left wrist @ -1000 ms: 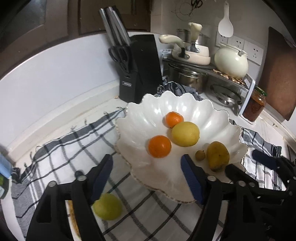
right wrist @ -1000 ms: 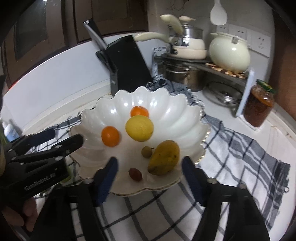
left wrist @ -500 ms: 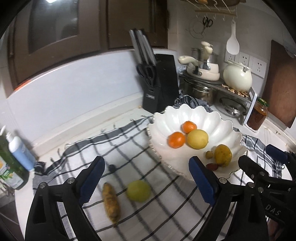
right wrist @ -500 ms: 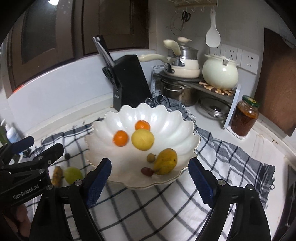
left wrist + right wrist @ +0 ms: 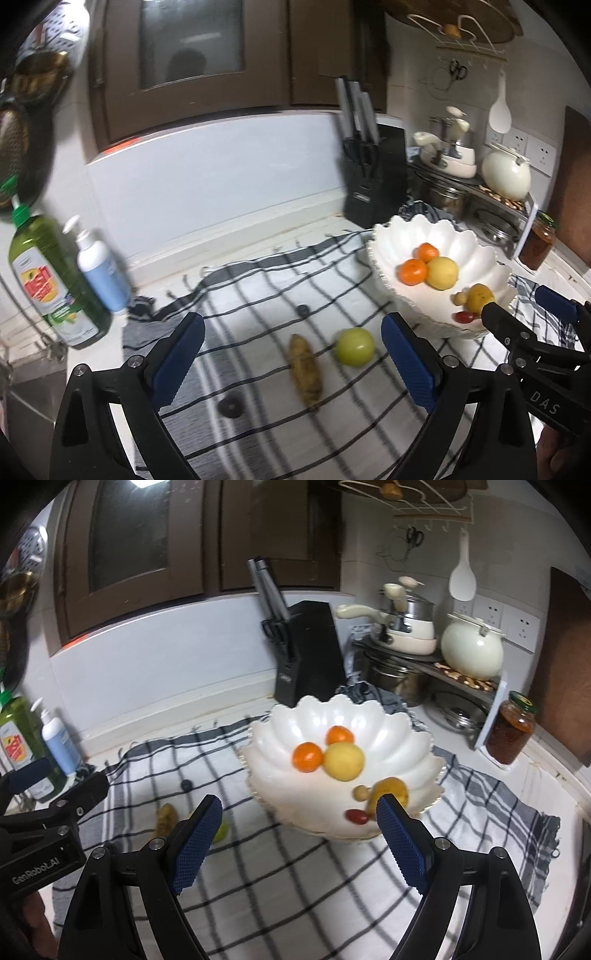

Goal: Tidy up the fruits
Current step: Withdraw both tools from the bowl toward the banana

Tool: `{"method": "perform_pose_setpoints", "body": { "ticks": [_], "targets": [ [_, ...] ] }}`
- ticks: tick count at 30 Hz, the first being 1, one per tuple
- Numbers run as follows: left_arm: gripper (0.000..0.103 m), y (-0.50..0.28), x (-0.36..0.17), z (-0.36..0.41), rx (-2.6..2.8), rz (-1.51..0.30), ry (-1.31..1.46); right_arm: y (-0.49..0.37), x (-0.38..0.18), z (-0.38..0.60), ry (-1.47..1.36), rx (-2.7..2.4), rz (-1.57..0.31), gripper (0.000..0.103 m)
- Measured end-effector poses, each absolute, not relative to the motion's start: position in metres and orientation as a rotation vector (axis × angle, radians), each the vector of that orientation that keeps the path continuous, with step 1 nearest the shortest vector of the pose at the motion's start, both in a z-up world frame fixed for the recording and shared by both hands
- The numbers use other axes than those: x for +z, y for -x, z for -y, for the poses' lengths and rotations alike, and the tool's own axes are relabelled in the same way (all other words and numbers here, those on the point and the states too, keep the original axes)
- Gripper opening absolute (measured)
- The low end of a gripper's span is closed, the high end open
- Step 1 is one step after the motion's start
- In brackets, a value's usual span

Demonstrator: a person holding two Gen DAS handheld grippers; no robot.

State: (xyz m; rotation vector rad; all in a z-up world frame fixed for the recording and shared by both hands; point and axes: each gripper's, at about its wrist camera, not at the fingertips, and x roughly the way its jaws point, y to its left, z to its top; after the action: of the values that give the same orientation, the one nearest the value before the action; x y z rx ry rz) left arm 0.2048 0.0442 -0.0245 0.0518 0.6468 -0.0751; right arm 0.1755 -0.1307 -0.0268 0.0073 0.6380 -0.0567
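Both claws empty: our left claw (image 5: pixel 291 350) has just been opening wide, right claw (image 5: pixel 299 834) gaping too. Next: grab green fruit (image 5: pixel 354 347), move to bowl (image 5: pixel 424 229).

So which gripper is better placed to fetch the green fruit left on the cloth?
Left, probably. The left gripper is open and the green fruit lies between its fingers' lines; the right gripper, also open, faces the white bowl instead.
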Motion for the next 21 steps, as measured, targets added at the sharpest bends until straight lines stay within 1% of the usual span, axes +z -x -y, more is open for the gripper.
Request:
{"method": "perform_pose_setpoints", "body": {
  "ticks": [8,16,21],
  "targets": [
    [0.098,-0.201,-0.041,-0.067,-0.035,-0.669,-0.034,-0.176,-0.041,0.108,0.006,-0.033,-0.653,0.086],
    [0.097,-0.214,-0.070,-0.056,-0.027,-0.724,-0.020,-0.181,-0.060,0.116,-0.006,-0.064,-0.679,0.086],
    [0.083,-0.231,-0.090,-0.042,-0.037,-0.771,-0.012,-0.189,-0.064,0.128,-0.016,-0.117,-0.662,0.086]
  ]
}}
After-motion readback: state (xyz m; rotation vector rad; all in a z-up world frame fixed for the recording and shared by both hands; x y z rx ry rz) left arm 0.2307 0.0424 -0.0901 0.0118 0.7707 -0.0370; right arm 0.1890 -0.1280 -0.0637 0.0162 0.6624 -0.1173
